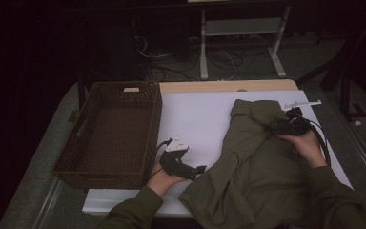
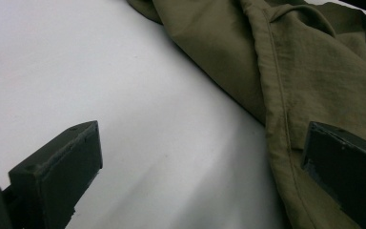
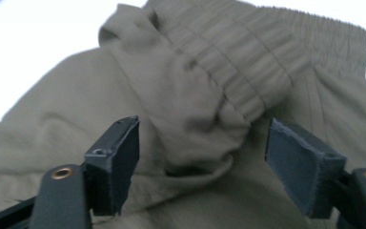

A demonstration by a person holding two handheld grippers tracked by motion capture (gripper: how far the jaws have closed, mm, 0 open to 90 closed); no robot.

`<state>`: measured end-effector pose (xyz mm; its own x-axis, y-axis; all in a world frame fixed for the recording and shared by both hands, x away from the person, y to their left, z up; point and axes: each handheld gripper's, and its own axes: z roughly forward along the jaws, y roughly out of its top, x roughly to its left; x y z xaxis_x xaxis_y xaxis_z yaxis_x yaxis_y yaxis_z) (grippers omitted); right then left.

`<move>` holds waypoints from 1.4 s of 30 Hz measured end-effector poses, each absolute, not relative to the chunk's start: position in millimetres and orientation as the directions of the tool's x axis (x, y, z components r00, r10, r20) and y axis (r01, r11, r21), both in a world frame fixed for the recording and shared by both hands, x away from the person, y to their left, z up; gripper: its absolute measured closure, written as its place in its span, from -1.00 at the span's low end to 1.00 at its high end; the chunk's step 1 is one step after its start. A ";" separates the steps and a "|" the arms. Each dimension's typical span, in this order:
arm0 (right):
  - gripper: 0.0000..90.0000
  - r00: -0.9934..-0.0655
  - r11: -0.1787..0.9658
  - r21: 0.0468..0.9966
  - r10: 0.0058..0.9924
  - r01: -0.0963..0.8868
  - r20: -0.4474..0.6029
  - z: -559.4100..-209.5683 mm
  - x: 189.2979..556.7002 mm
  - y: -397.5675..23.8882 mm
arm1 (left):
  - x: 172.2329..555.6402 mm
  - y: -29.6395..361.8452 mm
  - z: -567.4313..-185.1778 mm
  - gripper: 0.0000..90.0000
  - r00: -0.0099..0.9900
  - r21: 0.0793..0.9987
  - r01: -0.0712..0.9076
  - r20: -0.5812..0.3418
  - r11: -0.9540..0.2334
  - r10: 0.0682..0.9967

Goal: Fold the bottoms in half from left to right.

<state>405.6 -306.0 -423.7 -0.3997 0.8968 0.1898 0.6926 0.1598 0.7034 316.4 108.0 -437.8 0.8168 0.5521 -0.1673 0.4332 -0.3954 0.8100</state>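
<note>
At the left of the high view a dark brown woven rectangular basket [image 1: 109,133] stands empty on the white counter [image 1: 195,119], its long axis running from six o'clock to twelve. Just beside its near right corner the left gripper [image 1: 201,169] rests low on the counter, jaws released and spread wide; in the left gripper view one jaw lies over the bare counter and the other over the hem of the olive-green fabric garment [image 2: 310,71] without pinching it.

The garment, apparently a pair of elastic-waisted trousers [image 1: 252,157], lies crumpled over the right half of the counter. Its long axis runs roughly from seven o'clock near the person to one o'clock, with the gathered waistband [image 3: 248,62] pointing to the far end.

At the far right the right gripper [image 1: 272,128] sits on that waist end. Its jaws stand apart around a raised fold below the elastic, not yet pressing on it.

The step in hand looks like taking hold of the garment at both ends. Next, both pairs of jaws would need to clench on cloth, then lift together, probably towards folding it or moving it to the basket.
</note>
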 end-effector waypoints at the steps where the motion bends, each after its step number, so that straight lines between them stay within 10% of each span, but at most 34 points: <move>1: -0.34 -0.398 0.160 0.697 0.897 0.699 0.192 -426.3 405.6 -307.4 | 316.4 108.1 -437.8 -1.00 0.817 0.810 0.433 -0.167 -0.396 0.552; 15: 0.16 -0.412 0.200 0.653 0.892 0.730 0.187 -448.9 407.8 -301.8 | 316.7 107.7 -439.2 -1.00 0.817 0.805 0.439 -0.172 -0.400 0.550; 23: 0.77 -0.439 0.243 0.657 0.886 0.714 0.148 -449.1 406.1 -294.3 | 316.7 107.7 -439.1 -1.00 0.817 0.805 0.439 -0.172 -0.400 0.550; 42: 0.90 -0.479 0.310 0.736 0.878 0.601 0.022 -400.2 406.6 -292.3 | 316.7 108.3 -438.2 -1.00 0.816 0.807 0.436 -0.168 -0.398 0.553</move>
